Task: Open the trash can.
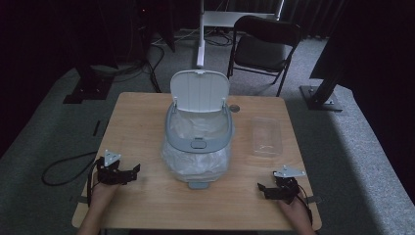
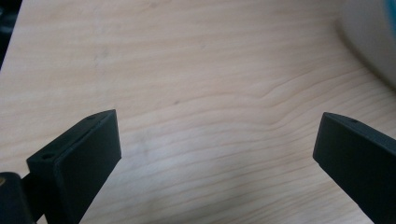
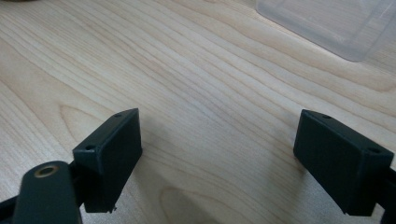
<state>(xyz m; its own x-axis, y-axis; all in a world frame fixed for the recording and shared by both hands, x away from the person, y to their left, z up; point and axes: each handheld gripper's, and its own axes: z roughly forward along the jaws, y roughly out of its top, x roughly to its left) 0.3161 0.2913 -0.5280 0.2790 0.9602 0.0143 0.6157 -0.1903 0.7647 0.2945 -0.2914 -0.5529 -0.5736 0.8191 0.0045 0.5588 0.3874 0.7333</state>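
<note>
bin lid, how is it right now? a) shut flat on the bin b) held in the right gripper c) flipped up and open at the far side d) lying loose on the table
c: the lid stands upright, hinged at the far rim of the bin, showing the white liner inside; both grippers rest apart from it.

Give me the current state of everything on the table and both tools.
Bin: upright, lined with a white bag.
Bin lid: flipped open, standing up at the back.
Clear plastic box: lying flat, looks empty.
Left tool: open, holding nothing, low over the table.
Right tool: open, holding nothing, near the clear box.
</note>
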